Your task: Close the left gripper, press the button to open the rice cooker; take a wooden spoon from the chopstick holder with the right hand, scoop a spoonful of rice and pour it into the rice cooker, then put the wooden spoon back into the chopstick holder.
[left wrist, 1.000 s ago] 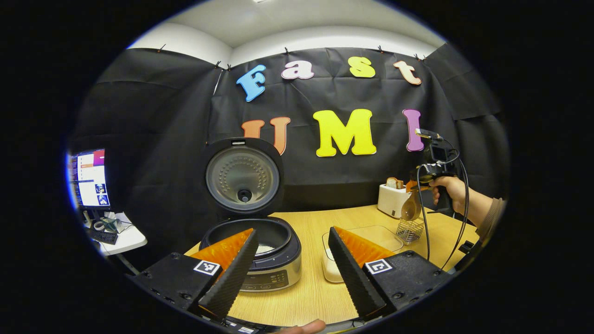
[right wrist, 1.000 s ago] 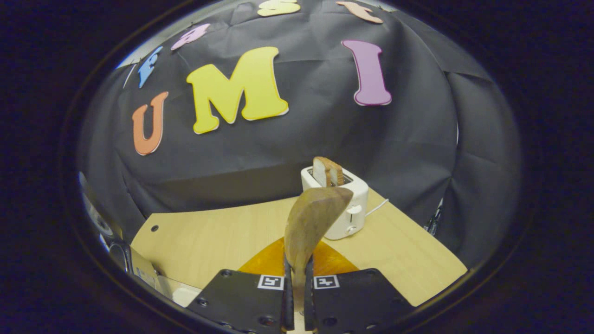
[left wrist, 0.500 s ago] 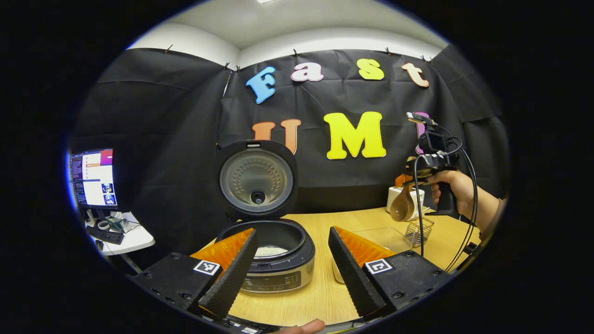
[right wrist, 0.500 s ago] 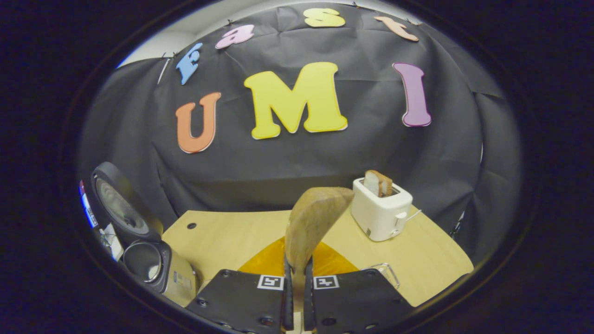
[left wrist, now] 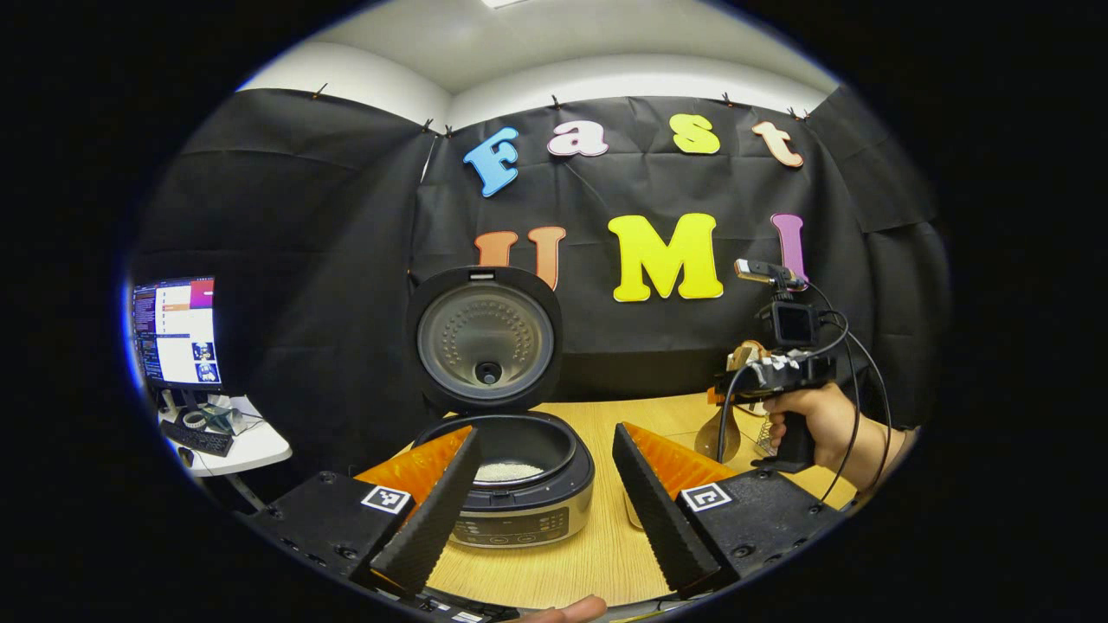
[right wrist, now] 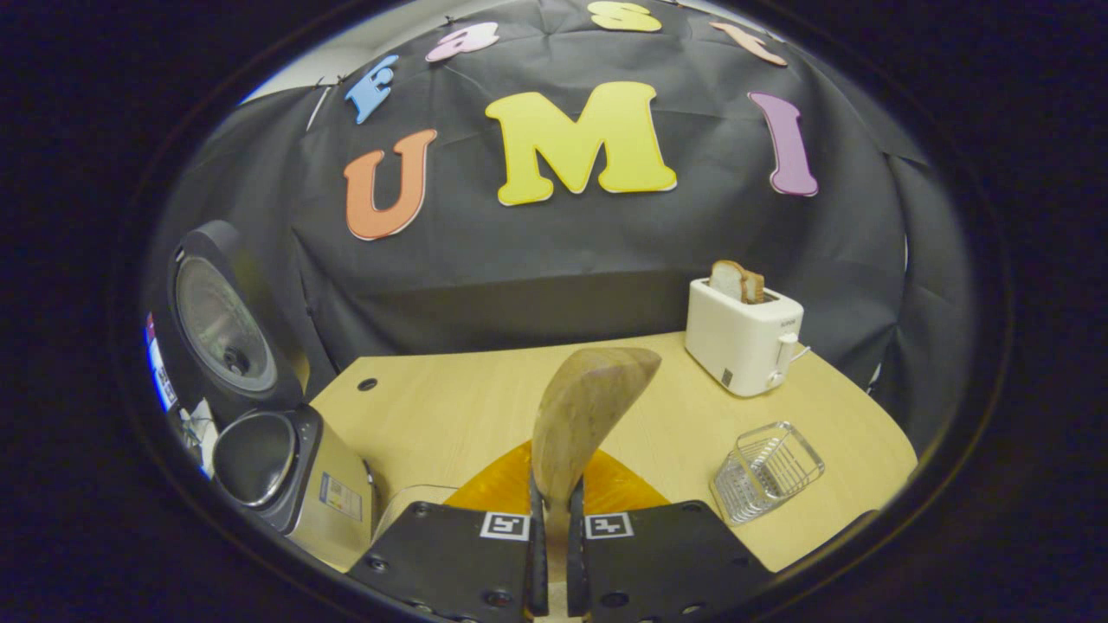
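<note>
The rice cooker (left wrist: 511,523) stands with its lid (left wrist: 485,333) up, and white rice (left wrist: 509,471) lies in the pot. My left gripper (left wrist: 545,437) is open in front of it, holding nothing. The right gripper (right wrist: 552,519) is shut on the handle of the wooden spoon (right wrist: 589,407), whose bowl points up and away. In the left gripper view a hand holds that right gripper (left wrist: 731,389) at the right, with the spoon (left wrist: 717,435) hanging low over the table. The wire chopstick holder (right wrist: 766,472) stands empty to the spoon's right. The cooker (right wrist: 286,459) is at the left.
A white toaster (right wrist: 744,342) with bread in its slot stands at the back right. A clear container's rim (right wrist: 407,502) shows beside the cooker. The wooden table (right wrist: 450,415) ends at the black cloth wall. A monitor (left wrist: 173,333) sits on a side desk at far left.
The right gripper has come down and moved left with the spoon, away from the wire holder and towards the cooker. The left gripper has stayed open and nearly still.
</note>
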{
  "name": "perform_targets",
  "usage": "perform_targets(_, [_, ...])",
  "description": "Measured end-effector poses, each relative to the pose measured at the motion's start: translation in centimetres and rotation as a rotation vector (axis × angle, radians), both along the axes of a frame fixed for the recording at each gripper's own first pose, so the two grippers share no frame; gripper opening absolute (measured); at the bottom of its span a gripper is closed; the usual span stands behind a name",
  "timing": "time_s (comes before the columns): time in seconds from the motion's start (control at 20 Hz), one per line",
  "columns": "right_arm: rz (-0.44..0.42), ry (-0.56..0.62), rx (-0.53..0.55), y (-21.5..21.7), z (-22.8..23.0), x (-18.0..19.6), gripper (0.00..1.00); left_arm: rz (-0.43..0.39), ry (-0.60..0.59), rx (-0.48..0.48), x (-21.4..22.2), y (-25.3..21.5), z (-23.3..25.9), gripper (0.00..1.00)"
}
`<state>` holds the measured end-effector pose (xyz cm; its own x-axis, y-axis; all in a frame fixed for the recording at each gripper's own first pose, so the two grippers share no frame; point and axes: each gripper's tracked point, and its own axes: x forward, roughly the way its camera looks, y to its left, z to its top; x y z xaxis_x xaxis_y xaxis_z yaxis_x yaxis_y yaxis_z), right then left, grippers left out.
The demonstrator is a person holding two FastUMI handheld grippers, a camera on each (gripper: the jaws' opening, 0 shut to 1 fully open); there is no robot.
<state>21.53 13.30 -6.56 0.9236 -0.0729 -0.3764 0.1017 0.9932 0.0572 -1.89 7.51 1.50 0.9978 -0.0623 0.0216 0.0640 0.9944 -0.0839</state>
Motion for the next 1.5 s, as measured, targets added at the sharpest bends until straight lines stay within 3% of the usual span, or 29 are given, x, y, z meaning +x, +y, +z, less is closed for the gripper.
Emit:
perform_targets(0.35, [-0.087, -0.127, -0.271, -1.0, -1.0, -1.5, 0.08, 0.001, 0.007, 0.003, -0.1, -0.2, 0.0, 0.97])
perform_targets(0.65, [-0.134, -0.149, -0.338, -1.1, -2.4, -2.0, 0.08, 0.002, 0.013, 0.004, 0.1, -0.2, -0.1, 0.97])
perform_targets(0.95, [-0.165, -0.138, -0.355, -1.1, -3.7, -1.9, 0.09, 0.001, 0.027, -0.038, 0.2, 0.4, -0.2, 0.97])
perform_targets(1.1, [-0.142, -0.061, -0.299, 0.1, -6.4, -1.8, 0.09, 0.006, 0.026, -0.038, 0.1, 0.6, -0.3, 0.97])
perform_targets(1.35, [-0.122, -0.007, -0.184, 1.5, -7.1, -1.8, 0.09, 0.003, 0.027, -0.051, 0.3, 0.8, -0.3, 0.97])
perform_targets(1.5, [-0.118, -0.006, -0.194, 2.2, -7.1, -1.7, 0.09, 0.003, 0.031, -0.053, 0.3, 1.0, -0.5, 0.97])
